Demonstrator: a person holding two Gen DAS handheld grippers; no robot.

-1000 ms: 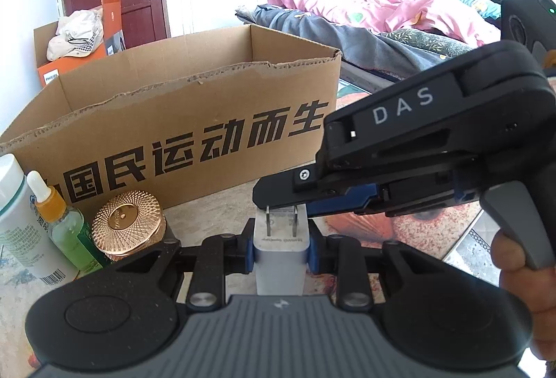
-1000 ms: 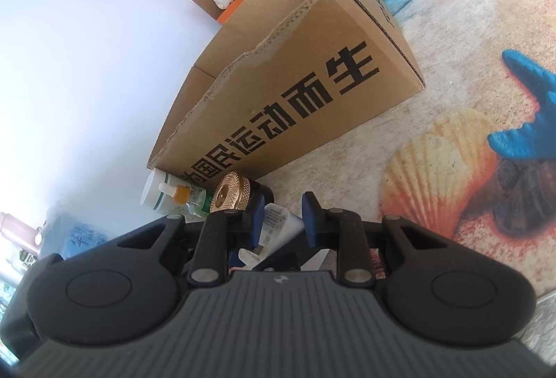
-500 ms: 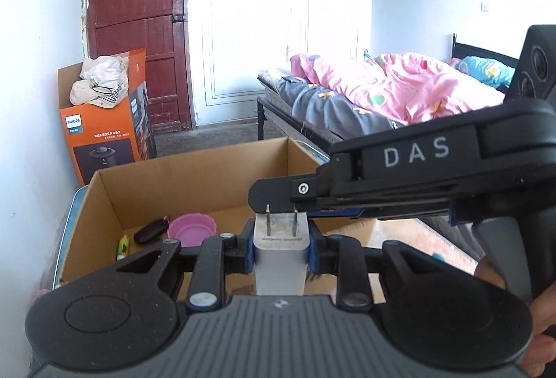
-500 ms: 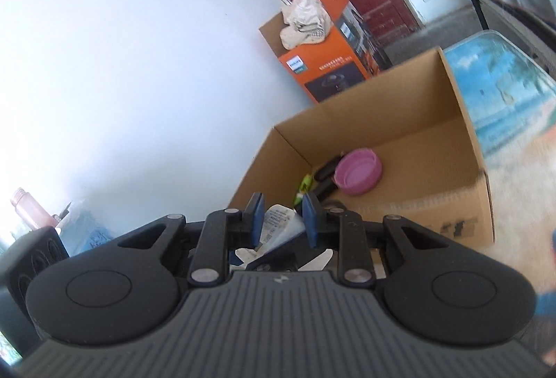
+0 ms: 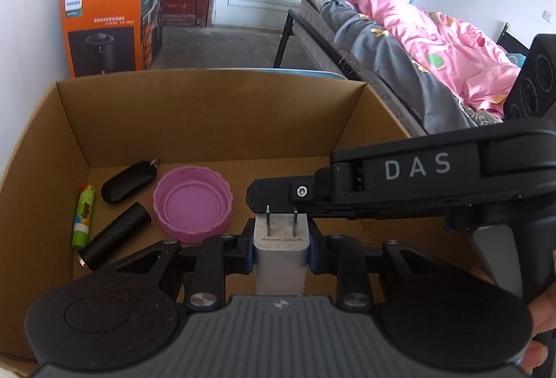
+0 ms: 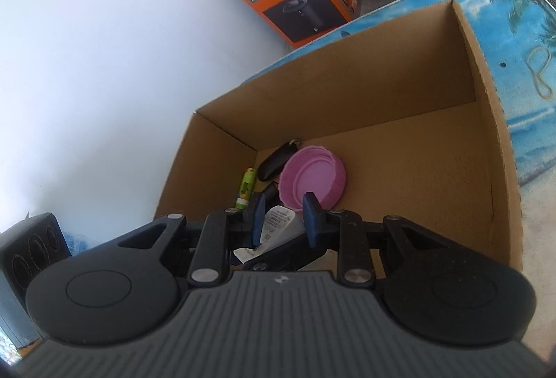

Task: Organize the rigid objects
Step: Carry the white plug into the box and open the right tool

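Lower half of white charger hidden behind left gripper body. Print on tube label too small to read. Black cylinder mostly hidden behind blue pad. Cardboard box near wall cut off.

I lift both my grippers from table level in front of the cardboard box to above its open top; the pink lid inside comes into view below.

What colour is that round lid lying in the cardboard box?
Pink-purple lid; the left wrist view shows it best.
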